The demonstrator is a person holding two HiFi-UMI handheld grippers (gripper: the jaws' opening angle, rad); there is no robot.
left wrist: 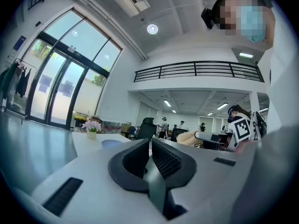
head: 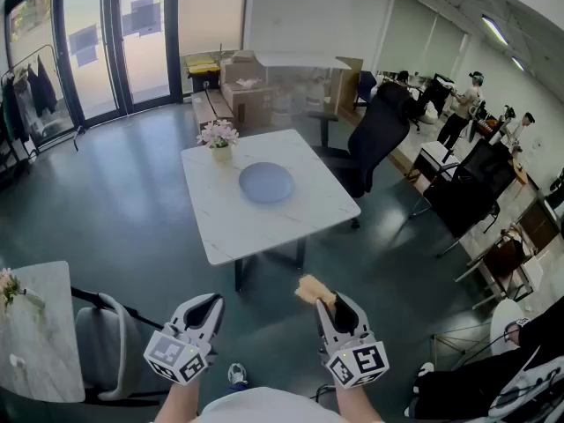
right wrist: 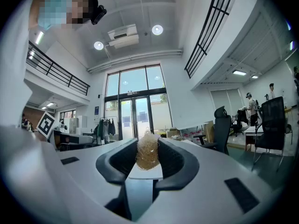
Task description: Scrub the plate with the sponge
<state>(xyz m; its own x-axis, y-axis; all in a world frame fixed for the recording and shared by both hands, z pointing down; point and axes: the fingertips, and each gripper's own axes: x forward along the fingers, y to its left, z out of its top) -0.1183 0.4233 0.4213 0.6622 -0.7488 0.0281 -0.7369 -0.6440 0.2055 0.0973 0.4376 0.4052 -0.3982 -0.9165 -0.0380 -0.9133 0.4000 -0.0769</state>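
A round pale blue plate [head: 266,182] lies on the white marble table [head: 229,223] some way ahead of me. My right gripper [head: 330,301] is held low over the floor, short of the table, shut on a tan fibrous sponge [head: 313,289]. In the right gripper view the sponge [right wrist: 148,154] sits pinched between the two dark pads. My left gripper [head: 210,305] hangs beside it at the same height, shut with nothing in it. The left gripper view shows its jaws [left wrist: 150,149] closed together, with the plate [left wrist: 112,143] and table far off.
A small pot of pink flowers [head: 218,137] stands at the table's back left corner. Black office chairs [head: 379,135] crowd the right side, with people beyond them. A grey chair [head: 104,346] and a second white table [head: 40,333] are at my lower left. Cardboard boxes [head: 248,91] stand behind.
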